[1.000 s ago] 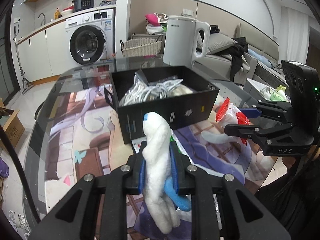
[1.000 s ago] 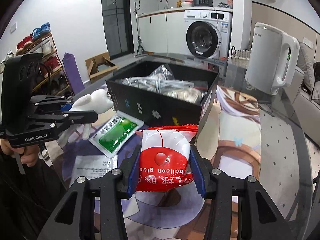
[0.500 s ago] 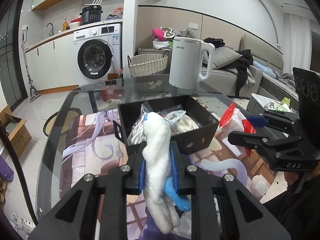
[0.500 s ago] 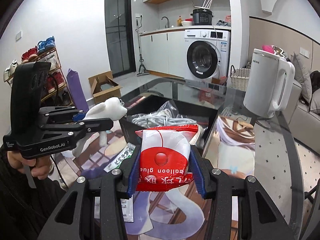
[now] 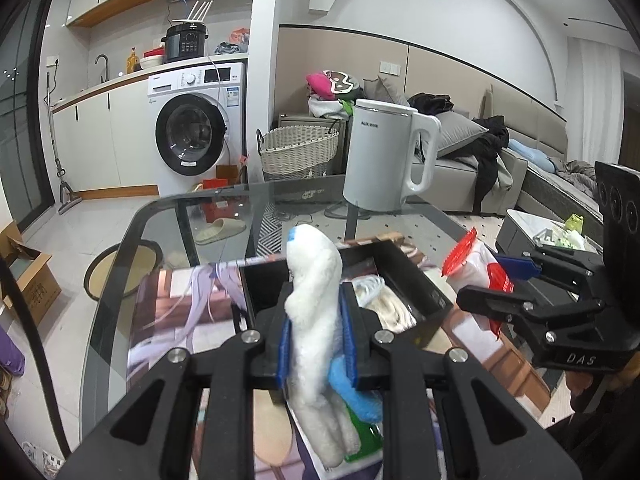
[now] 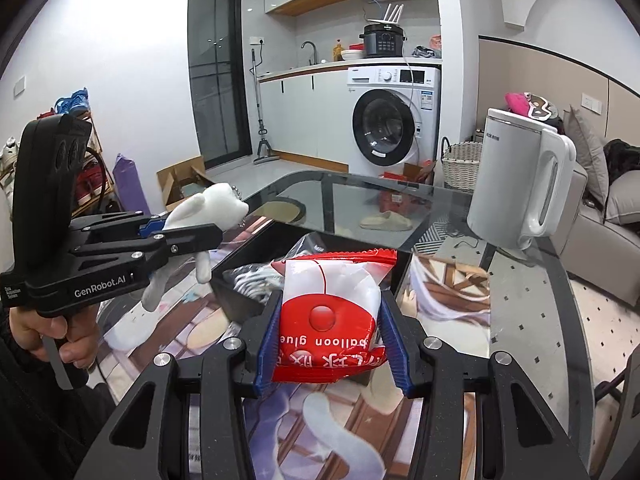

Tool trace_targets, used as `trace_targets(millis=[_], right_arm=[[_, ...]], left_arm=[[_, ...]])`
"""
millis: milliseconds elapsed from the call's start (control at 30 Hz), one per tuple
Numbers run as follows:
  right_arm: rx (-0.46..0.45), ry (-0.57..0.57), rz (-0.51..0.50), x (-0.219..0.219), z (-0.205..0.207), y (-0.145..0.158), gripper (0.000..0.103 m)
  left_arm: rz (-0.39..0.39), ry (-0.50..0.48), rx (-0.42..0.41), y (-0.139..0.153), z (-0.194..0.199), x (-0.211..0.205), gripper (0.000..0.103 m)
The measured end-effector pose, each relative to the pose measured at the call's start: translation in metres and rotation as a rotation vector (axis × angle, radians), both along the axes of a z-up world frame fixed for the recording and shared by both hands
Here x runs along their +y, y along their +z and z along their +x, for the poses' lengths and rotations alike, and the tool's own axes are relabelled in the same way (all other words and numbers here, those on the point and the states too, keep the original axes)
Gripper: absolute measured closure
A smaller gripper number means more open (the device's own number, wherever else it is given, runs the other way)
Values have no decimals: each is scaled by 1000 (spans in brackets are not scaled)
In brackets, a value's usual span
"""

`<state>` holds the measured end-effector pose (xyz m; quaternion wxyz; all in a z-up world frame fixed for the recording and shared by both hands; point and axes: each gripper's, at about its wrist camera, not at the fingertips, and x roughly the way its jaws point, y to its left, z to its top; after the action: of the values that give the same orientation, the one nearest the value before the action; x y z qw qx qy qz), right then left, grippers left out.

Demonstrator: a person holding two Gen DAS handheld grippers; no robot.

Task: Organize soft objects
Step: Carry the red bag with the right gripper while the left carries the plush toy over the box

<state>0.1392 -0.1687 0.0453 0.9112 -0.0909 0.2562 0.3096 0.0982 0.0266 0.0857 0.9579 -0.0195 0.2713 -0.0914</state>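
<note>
My left gripper (image 5: 316, 336) is shut on a white plush toy (image 5: 316, 300) with blue parts and holds it above the table, just in front of the black box (image 5: 404, 276). It also shows in the right wrist view (image 6: 208, 208). My right gripper (image 6: 328, 340) is shut on a red and white "balloon glue" packet (image 6: 332, 312), raised over the near side of the black box (image 6: 228, 284). The packet also shows in the left wrist view (image 5: 472, 268). The box holds bagged white cables (image 5: 376, 292).
A white electric kettle (image 6: 520, 184) stands on the glass table (image 6: 440, 204) at the far right. A printed mat (image 6: 448, 296) covers the table under the box. A green packet (image 5: 366, 438) lies below the plush toy. A wicker basket (image 5: 298, 152) and washing machine (image 5: 196, 132) stand beyond.
Both grippers have risen and tilted up while holding their objects. The black box now appears lower and closer beneath them.
</note>
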Motion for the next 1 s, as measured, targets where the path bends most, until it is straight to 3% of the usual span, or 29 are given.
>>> trace_targets(millis=[367,500,1000], right_arm=[[4,1,-18,18,30,-1,57],[16,-6,-20,23,41,-5,57],[53,-4,-71,35,62,-30,57]], left_arm=[[15,-11,-2,-2,37,-3,84],[58,-26,-11,-4,46,-10,84],[39,-46,16,-25,70,-4,84]])
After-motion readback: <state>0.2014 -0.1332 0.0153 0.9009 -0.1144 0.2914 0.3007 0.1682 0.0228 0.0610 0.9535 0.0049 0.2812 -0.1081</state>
